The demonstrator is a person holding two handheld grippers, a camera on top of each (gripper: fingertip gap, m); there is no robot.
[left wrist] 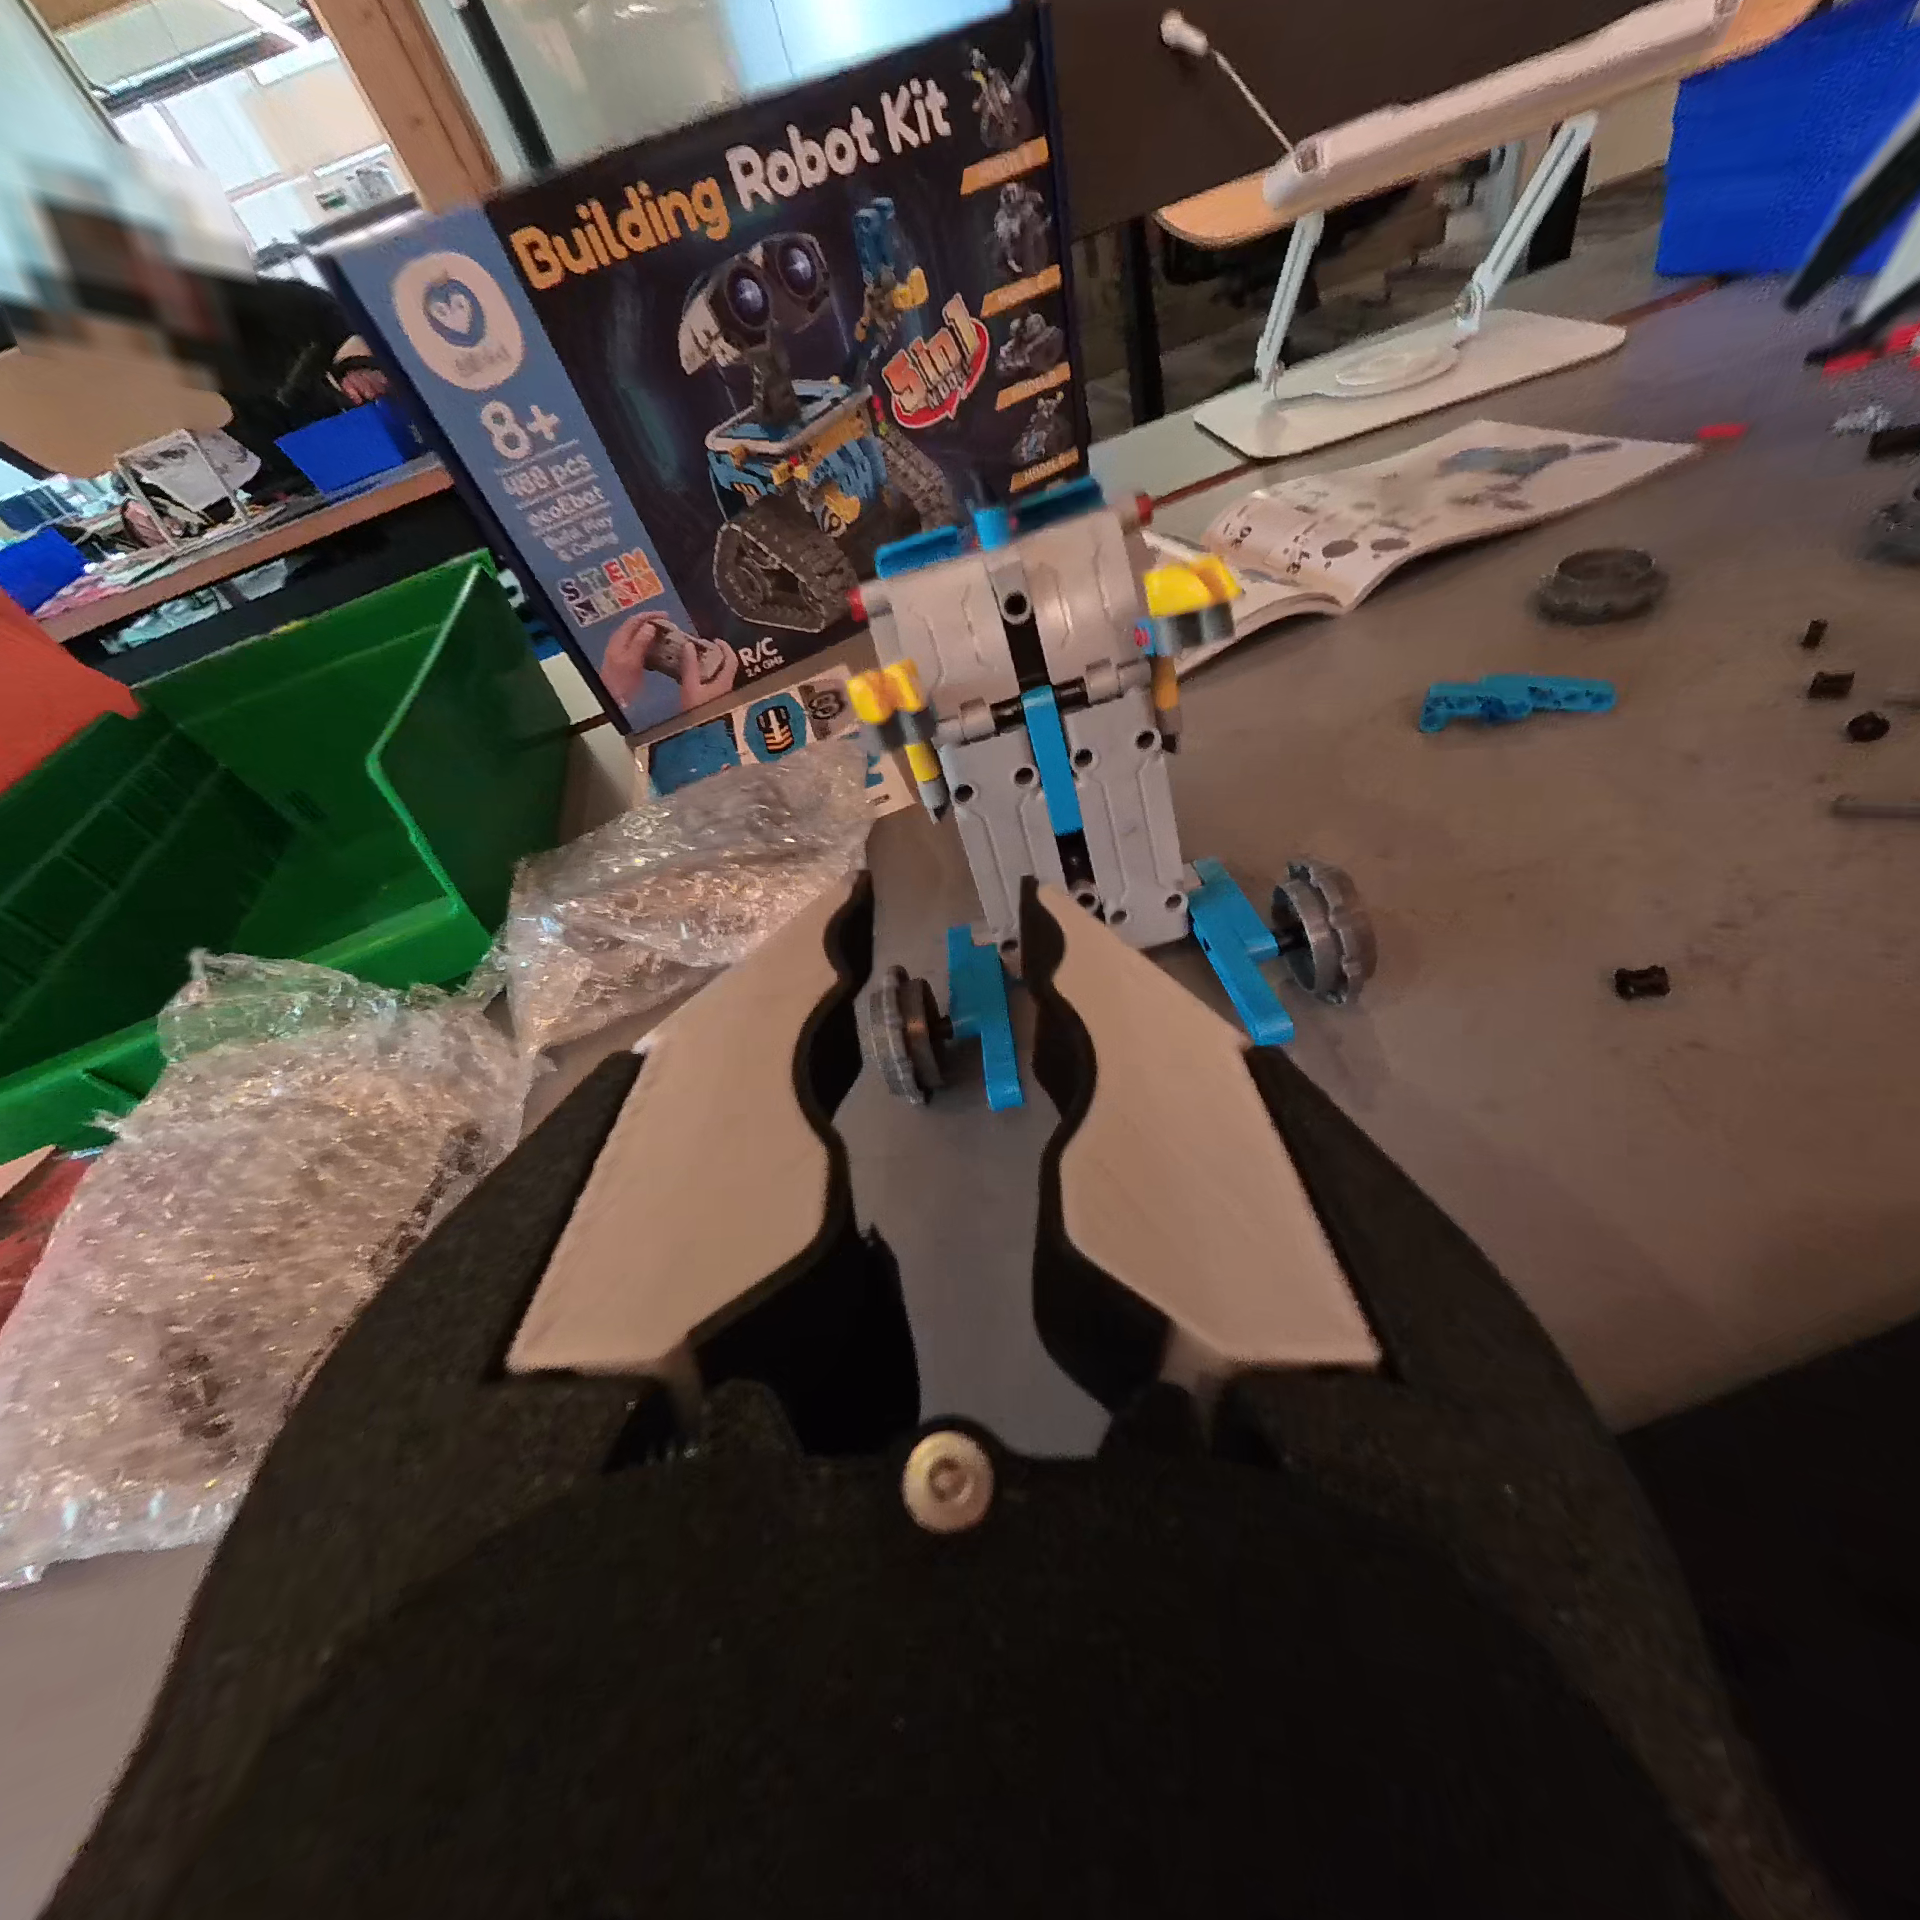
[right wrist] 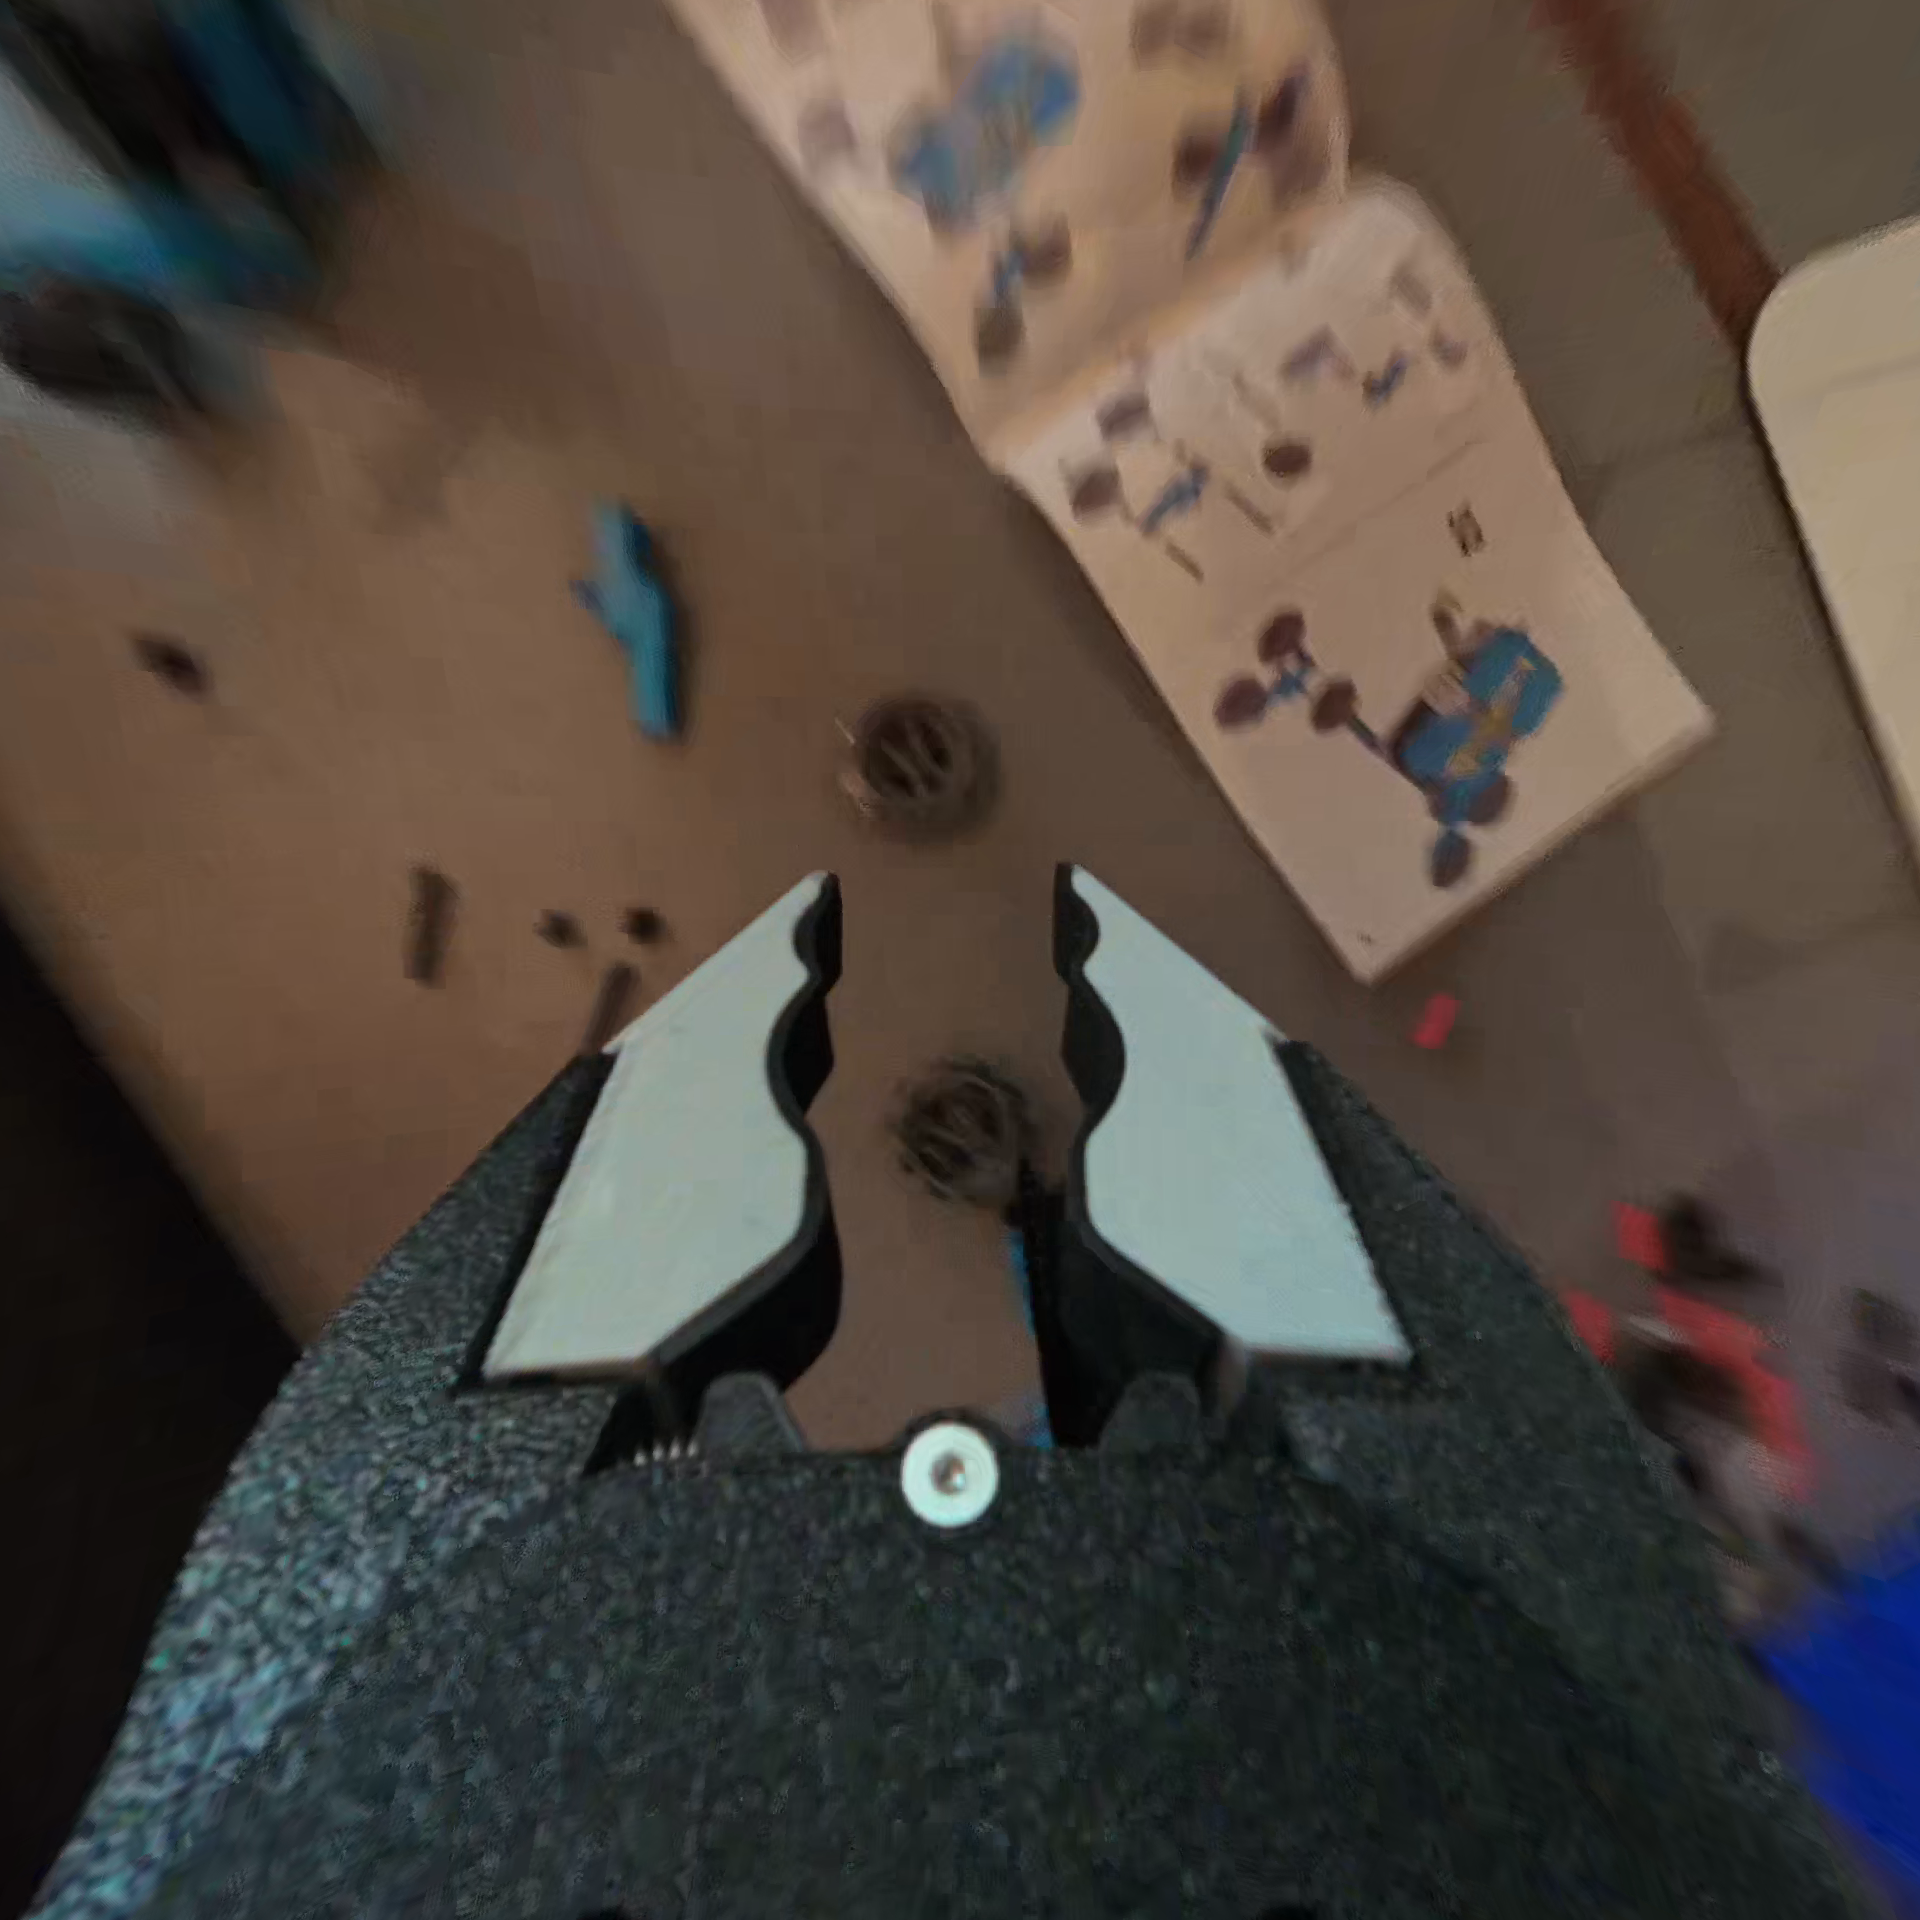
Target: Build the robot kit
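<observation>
Brick model (left wrist: 1049, 748) stands on the table (left wrist: 1507, 1091), kit box (left wrist: 727, 416) behind it, bins (left wrist: 260, 810) and plastic wrap (left wrist: 312, 1195) to its left, booklet (left wrist: 1434, 509) and loose parts (scattered) (left wrist: 1517, 701) to its right.

Motion-blurred booklet (right wrist: 1351, 582) and red-black parts (right wrist: 1704, 1340) beside a mosaic patch.

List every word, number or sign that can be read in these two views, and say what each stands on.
I do not quote writing; this is where it stands.
Box, upright behind the brick model: large lettering, numbers and badges on its front and side, legible.
Open booklet on the table: printed marks, too small in the left view, blurred in the right.
Left tool and right tool: no writing visible.
</observation>
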